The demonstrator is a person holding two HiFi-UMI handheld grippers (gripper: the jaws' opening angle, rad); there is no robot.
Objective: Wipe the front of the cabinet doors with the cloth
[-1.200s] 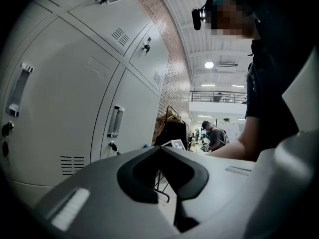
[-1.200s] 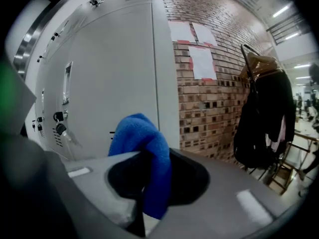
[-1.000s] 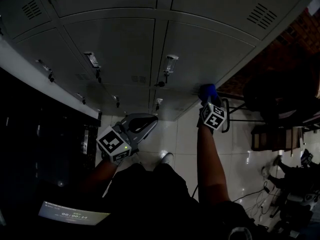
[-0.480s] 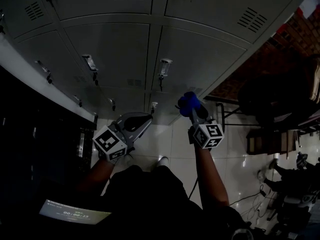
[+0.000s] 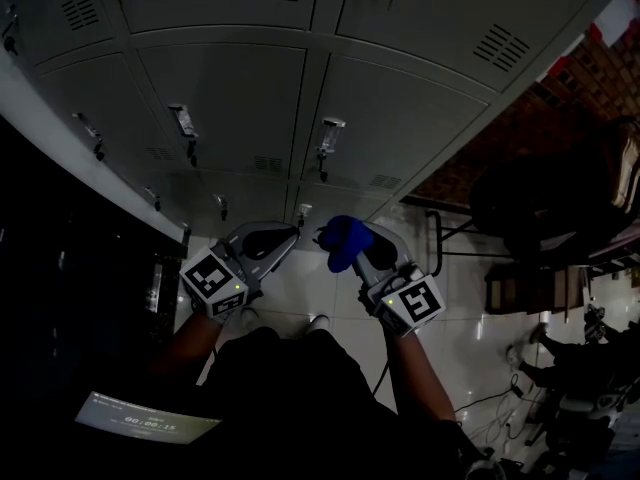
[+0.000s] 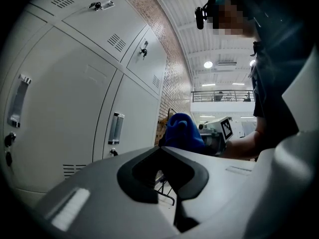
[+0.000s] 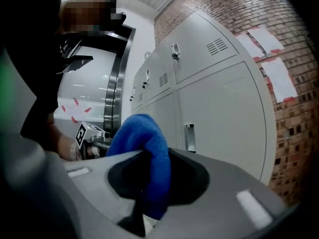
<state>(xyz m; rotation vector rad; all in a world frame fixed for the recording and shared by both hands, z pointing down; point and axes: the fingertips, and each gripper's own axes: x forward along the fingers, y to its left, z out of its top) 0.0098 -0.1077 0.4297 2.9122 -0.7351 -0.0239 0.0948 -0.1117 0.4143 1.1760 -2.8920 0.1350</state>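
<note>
Seen from above in dim light, a person faces a bank of grey cabinet doors (image 5: 230,98) with a gripper in each hand. The left gripper (image 5: 284,240) has its 2 jaws brought together with nothing between them; only a small hollow behind the tips lets the floor show through. Its marker cube (image 5: 213,280) sits at the rear, nearest the person. The doors rise ahead of it and to its left, each with an upright handle (image 5: 183,120) and a small slotted vent (image 5: 263,164), and the gripper touches none of them. Pale glossy floor tiles (image 5: 330,290) lie below both tools.

Just to the right of the left gripper's tips is the blue cloth (image 7: 144,148), bunched into a rounded wad. It is pinched in the right gripper (image 5: 362,253), whose 2 jaws are closed on its lower part while the rest bulges out beyond the tips. The cloth is held in the air, clear of the doors and level with the lowest row. The 2 grippers are near each other, side by side, tips angled towards one another.

In the right gripper view the doors run along that gripper's right side, and beyond the end of the row stands a red brick wall (image 7: 294,98) with 2 pale paper sheets (image 7: 271,39) stuck to it
</note>
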